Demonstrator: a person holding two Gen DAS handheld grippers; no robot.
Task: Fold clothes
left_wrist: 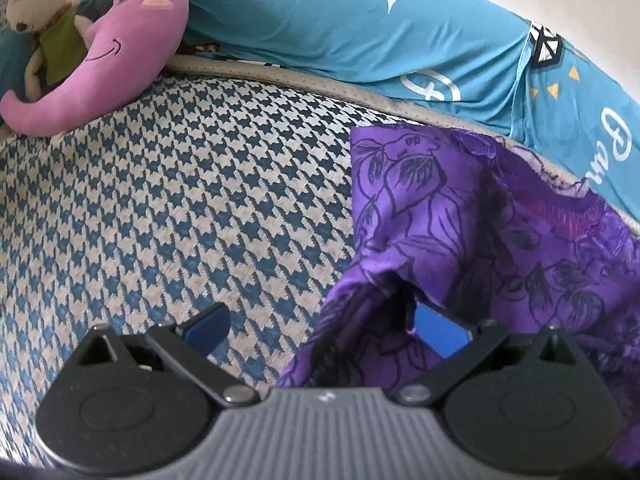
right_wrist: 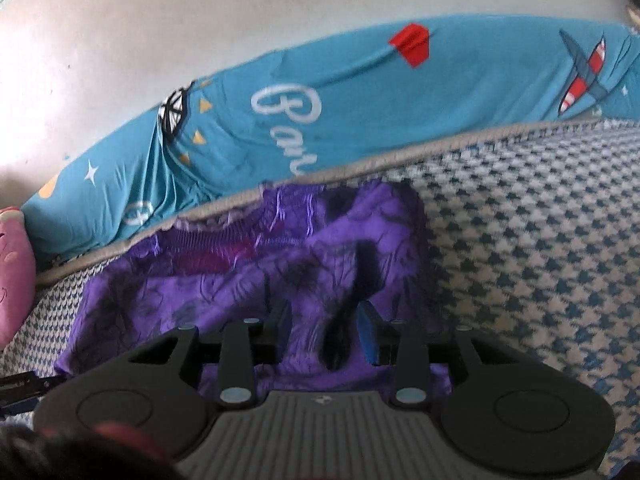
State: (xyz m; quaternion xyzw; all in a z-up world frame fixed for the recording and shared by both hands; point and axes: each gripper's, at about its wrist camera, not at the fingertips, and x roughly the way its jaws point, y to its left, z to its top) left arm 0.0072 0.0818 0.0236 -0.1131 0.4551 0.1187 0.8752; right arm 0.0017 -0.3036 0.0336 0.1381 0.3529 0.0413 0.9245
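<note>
A purple garment (left_wrist: 480, 240) with a dark leaf print lies crumpled on a bed, on a blue-and-white houndstooth mat (left_wrist: 180, 200). Beyond it runs a long teal pillow (left_wrist: 340, 28), with a pink plush toy (left_wrist: 132, 40) off to the far left.

The left gripper (left_wrist: 324, 328) has its jaws spread wide. The left jaw sits over bare mat; the right jaw is partly draped by a raised fold of the garment, so cloth lies across that side, but nothing is pinched.

The right gripper (right_wrist: 326, 328) has its jaws about half open, with a ridge of garment (right_wrist: 280, 264) rising between them. This view is blurred, and the pads appear not to have closed on the cloth.

From the left jaws, the garment lies ahead and to the right. From the right jaws, it lies straight ahead and to the left, its long side running left to right. The right gripper looks better centred over the cloth, so it seems likelier to take hold first.
</note>
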